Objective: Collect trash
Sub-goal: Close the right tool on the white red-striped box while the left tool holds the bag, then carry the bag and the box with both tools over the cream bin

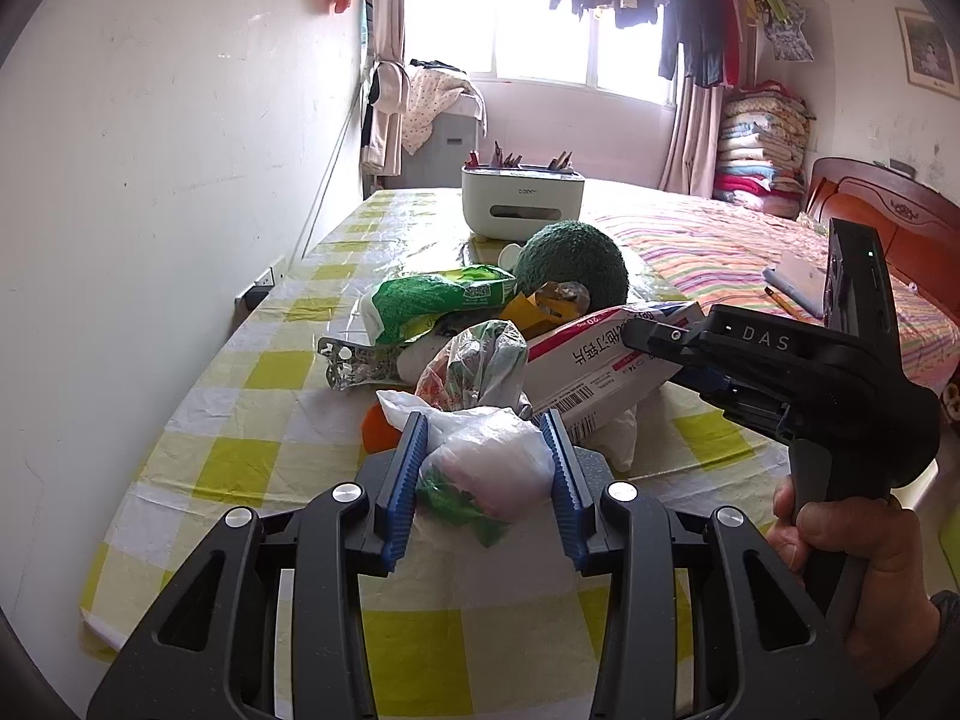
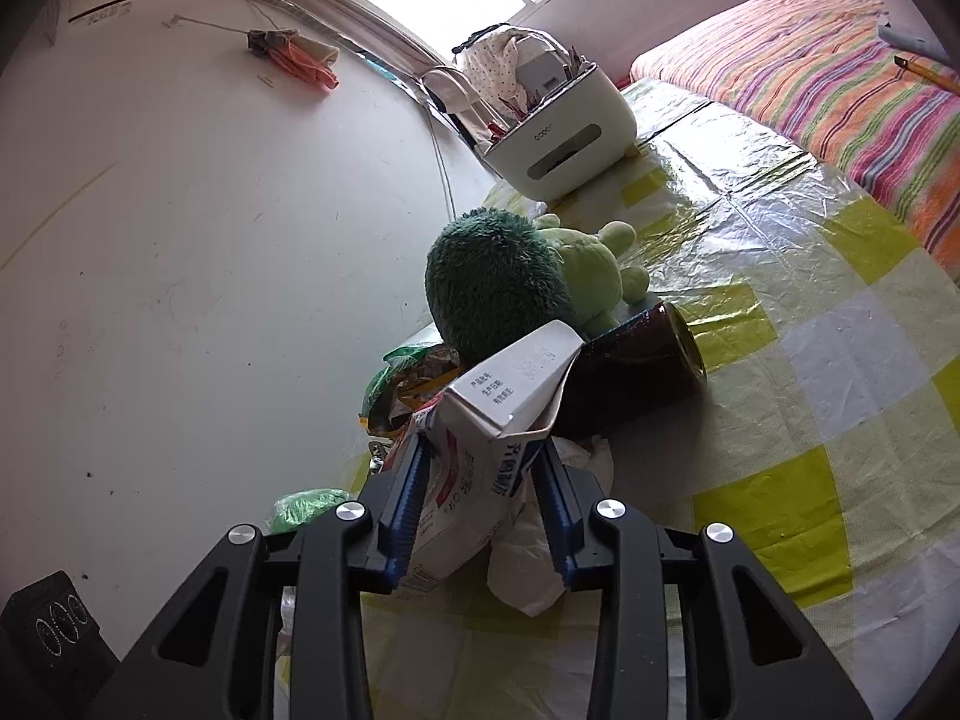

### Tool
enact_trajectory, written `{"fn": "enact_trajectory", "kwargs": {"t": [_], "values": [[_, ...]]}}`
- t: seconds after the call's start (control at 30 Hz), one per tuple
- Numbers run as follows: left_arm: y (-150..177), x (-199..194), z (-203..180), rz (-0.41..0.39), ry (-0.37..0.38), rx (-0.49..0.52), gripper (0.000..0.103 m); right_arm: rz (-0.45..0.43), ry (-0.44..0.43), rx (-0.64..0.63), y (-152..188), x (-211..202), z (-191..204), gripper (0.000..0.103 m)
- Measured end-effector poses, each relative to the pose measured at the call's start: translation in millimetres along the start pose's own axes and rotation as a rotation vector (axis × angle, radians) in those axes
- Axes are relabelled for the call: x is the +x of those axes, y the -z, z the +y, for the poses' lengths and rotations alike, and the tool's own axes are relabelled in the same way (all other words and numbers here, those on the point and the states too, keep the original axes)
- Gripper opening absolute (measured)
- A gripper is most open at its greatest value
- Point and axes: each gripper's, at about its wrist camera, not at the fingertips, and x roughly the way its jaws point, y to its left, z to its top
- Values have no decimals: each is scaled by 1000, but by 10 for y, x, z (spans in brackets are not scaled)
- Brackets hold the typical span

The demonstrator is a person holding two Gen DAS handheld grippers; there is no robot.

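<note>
My left tongs point(image 1: 487, 456) are clamped on one knotted plastic bag point(image 1: 489, 462) at the near edge of the trash heap on the checked table point(image 1: 252, 468). My right tongs point(image 2: 480, 492) pinch one white medicine box point(image 2: 480, 450), crushed between the pads. Behind it lie one dark jar point(image 2: 636, 372) on its side, one green wrapper point(image 1: 432, 300), one foil blister strip point(image 1: 354, 363) — and a green plush toy point(image 2: 498, 288) near one white organiser point(image 2: 564, 132).
</note>
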Motion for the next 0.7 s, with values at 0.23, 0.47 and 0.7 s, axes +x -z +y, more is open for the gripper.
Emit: {"fn": "enact_trajectory", "kwargs": {"t": [0.23,0.47,0.7], "values": [[-18,-77,51,-36,27,-29,37,-113,16,-105,4,-322,185,33],[-32,-116,-33,-50,59,-14,37,-222,76,-239,66,-736,339,34],[-42,-125,-188,-54,98,-1,37,-295,148,-263,110,-1065,296,34]]}}
